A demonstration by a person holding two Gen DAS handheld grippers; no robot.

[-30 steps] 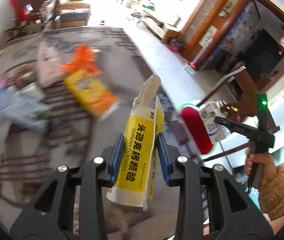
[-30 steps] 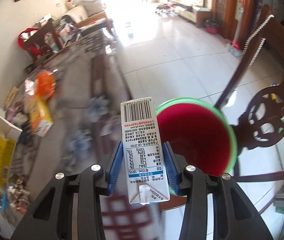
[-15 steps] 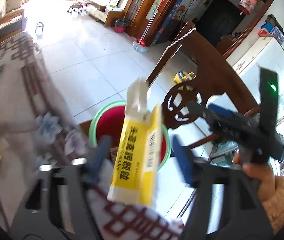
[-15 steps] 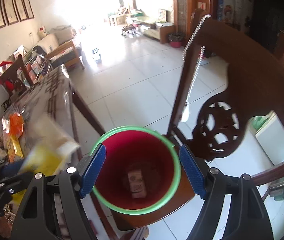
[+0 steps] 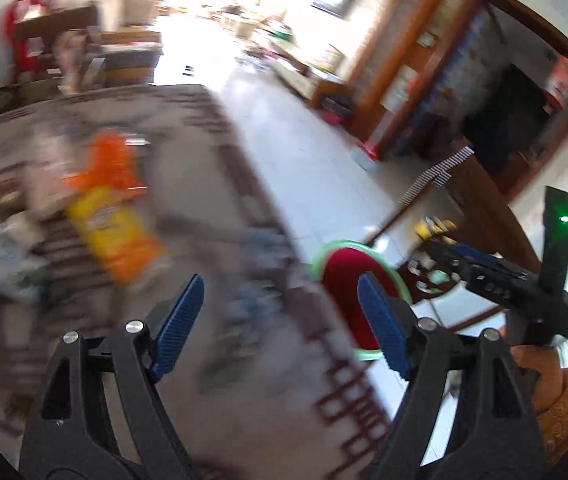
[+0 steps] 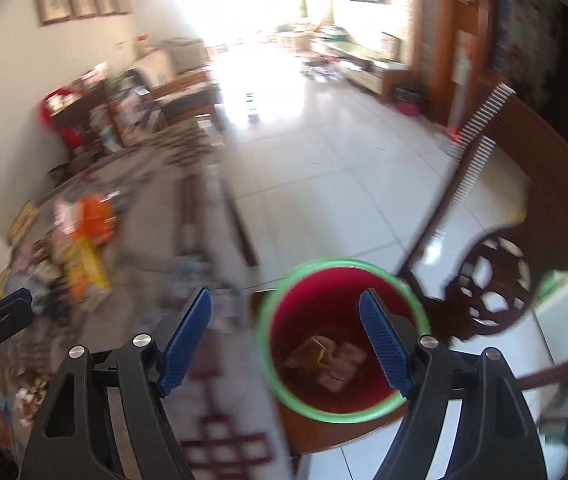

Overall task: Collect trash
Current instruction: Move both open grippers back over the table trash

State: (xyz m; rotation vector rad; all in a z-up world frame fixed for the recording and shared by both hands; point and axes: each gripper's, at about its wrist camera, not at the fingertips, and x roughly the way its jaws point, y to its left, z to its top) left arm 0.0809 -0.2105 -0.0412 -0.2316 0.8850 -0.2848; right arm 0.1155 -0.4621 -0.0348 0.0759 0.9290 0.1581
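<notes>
A red bin with a green rim stands on a wooden chair seat beside the table; it also shows in the left wrist view. Boxes lie at its bottom. My right gripper is open and empty, above the bin's left side. My left gripper is open and empty over the table's right edge. A yellow and orange packet and other blurred wrappers lie on the table; they also show in the right wrist view.
The patterned table runs back along the left. A carved wooden chair back stands right of the bin. White tiled floor lies beyond. The right gripper's body shows in the left wrist view.
The right gripper let the milk carton go into the bin and the left let go the yellow box. Both are now open and empty, and the left has swung back toward the table.
</notes>
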